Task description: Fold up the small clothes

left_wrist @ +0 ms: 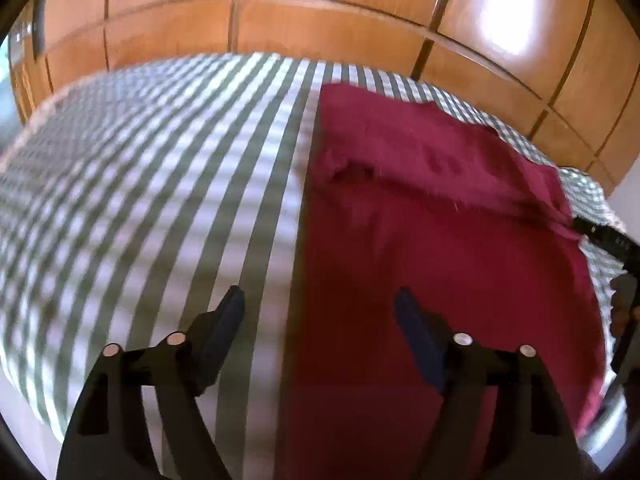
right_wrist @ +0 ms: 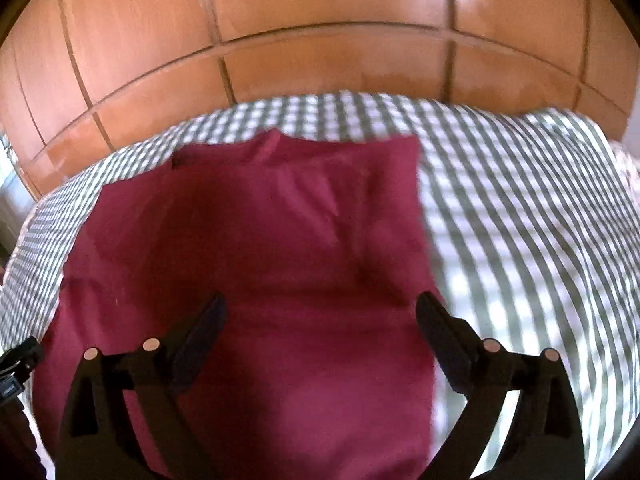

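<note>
A maroon garment (right_wrist: 256, 264) lies spread flat on a bed covered in a green-and-white checked sheet (right_wrist: 520, 216), which gives it a broad, soft surface to be folded on. Behind the bed rise glossy orange-brown wardrobe doors (right_wrist: 320, 20).

In the right wrist view the garment fills the centre and runs toward 12 o'clock, where a folded-over flap makes a straight top edge; its long right edge runs from 1 o'clock down to 5 o'clock. The right tongs (right_wrist: 322, 304) stand wide apart above the cloth with nothing between them, the right finger hanging just over that edge (probably lined up to pinch it for the next fold).

In the left wrist view the garment sits from 1 to 5 o'clock, its left edge running straight down the middle. The left tongs (left_wrist: 320, 300) gape too and grip nothing, straddling that edge: one finger over the sheet, one over the cloth. At 3 o'clock the other tool's dark tip (left_wrist: 600, 236) shows.
</note>
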Motion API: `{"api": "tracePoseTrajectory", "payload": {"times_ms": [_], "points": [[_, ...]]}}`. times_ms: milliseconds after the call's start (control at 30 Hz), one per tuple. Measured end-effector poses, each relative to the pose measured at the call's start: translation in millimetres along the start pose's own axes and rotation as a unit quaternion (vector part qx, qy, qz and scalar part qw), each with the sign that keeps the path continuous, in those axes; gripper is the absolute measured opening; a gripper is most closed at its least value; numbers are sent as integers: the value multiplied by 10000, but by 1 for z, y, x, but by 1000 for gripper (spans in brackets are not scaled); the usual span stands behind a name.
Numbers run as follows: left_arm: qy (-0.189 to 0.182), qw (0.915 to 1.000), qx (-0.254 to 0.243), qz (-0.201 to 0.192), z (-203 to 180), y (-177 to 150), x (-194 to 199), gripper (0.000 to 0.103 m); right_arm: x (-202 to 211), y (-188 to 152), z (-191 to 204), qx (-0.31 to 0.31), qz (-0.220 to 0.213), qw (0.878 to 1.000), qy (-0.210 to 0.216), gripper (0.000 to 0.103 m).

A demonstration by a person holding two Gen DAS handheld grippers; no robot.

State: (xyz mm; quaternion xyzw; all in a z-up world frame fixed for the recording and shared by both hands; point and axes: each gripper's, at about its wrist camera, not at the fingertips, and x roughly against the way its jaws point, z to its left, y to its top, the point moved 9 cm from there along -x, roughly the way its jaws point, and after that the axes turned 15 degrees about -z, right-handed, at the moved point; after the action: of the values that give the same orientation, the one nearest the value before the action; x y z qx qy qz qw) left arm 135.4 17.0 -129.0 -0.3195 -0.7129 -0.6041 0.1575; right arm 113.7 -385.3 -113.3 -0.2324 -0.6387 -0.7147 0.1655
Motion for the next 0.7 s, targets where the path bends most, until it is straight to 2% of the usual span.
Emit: {"api": "tracePoseTrajectory", "payload": {"times_ms": [133,200,300,333,467,533,567,600,633,667,700], "points": [[-273,9996,109,57,2,-25,30,68,32,-46,-28,-91,439,9990,-82,95],[-463,9987,138,165,2,-39,45,60,51,-74,-38,-275,736,9969,-21,92],[-684,9971,15,341,0,-56,64,56,87,-103,-42,-369,873,9955,81,85],[-895,9949,-16,457,-3,-63,72,56,96,-109,-41,-412,941,9946,132,83],[-1297,9882,-132,801,-13,-88,90,55,135,-144,-38,-642,1376,9878,334,66],[-1328,9863,-244,946,-19,-100,91,42,143,-162,-36,-732,1595,9836,421,64],[-1324,9860,-281,977,-21,-102,90,31,144,-171,-35,-775,1705,9813,451,61],[-1319,9858,-315,988,-22,-104,89,22,144,-178,-36,-848,1807,9789,445,52],[-1302,9860,-357,977,-24,-104,89,19,142,-181,-36,-888,1886,9771,429,45],[-1307,9862,-380,943,-24,-101,91,13,140,-183,-36,-872,1973,9755,429,24],[-1349,9861,-341,911,-25,-98,93,10,142,-182,-31,-824,2020,9744,536,8]]}}
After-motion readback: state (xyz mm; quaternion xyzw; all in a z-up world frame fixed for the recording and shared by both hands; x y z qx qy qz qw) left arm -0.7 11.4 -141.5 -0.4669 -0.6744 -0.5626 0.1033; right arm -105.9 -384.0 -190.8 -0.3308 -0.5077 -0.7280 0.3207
